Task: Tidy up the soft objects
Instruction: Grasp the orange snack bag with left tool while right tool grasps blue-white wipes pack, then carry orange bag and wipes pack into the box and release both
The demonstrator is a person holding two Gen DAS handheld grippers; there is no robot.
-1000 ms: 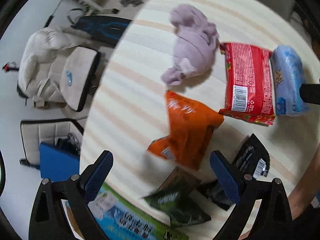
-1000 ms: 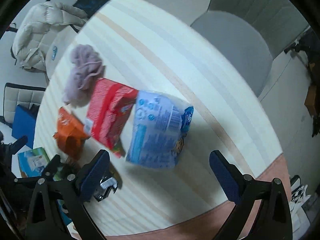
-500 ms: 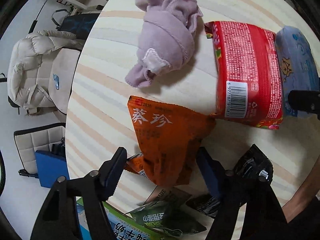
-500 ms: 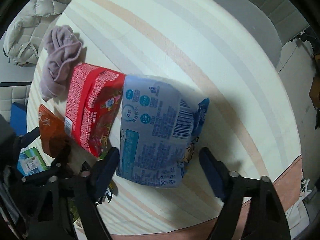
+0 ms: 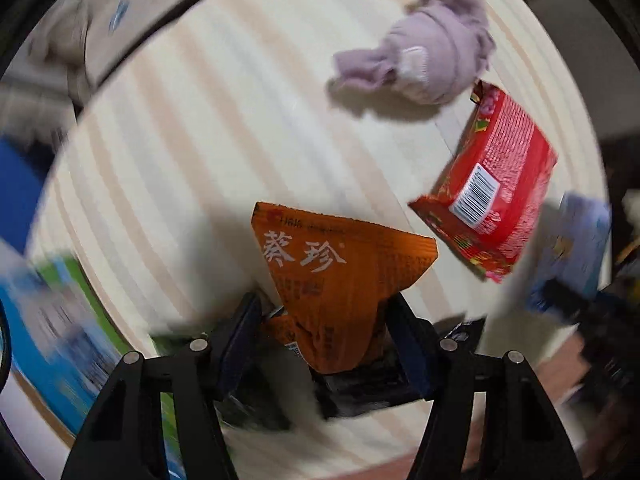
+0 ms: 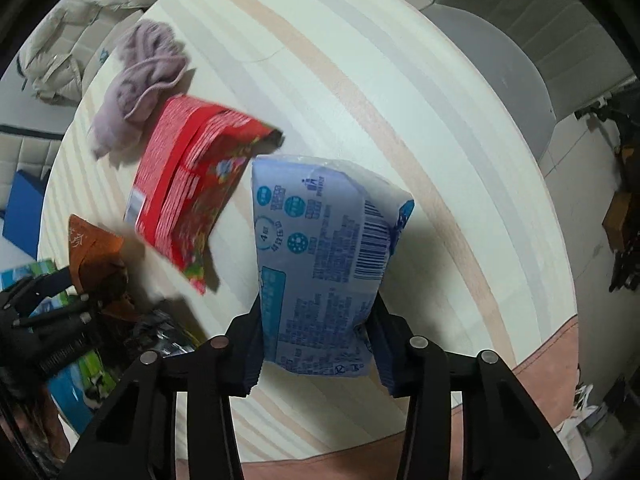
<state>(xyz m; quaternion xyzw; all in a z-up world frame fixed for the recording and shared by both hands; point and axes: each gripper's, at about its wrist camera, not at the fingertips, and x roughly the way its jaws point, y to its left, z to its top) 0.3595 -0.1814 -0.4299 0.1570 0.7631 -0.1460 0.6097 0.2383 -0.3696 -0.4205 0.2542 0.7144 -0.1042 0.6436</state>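
— Pale striped round table (image 5: 192, 128) under both tongs. Left gripper (image 5: 324, 320)?
— Had just been closing. Clenched on the bunched near end of the orange packet (image 5: 336, 276), long axis running straight ahead from the jaws. Black pouch (image 5: 360, 388) beneath.
— Right gripper (image 6: 316, 344)?
— Had just been closing too. Pinched the near end of the blue pack (image 6: 320, 248), also lengthwise ahead.
— And against the red packet (image 6: 188, 192)?
— Seen from the right wrist: orange packet just left of it, blue pack just right, lilac knit (image 6: 140, 76) at its far end, seemingly touching. Lay free between both arms, probably equally reachable.
— Writing?
— Large white Chinese characters on orange, not read surely. Barcodes on red and blue. Circled "4" on blue.
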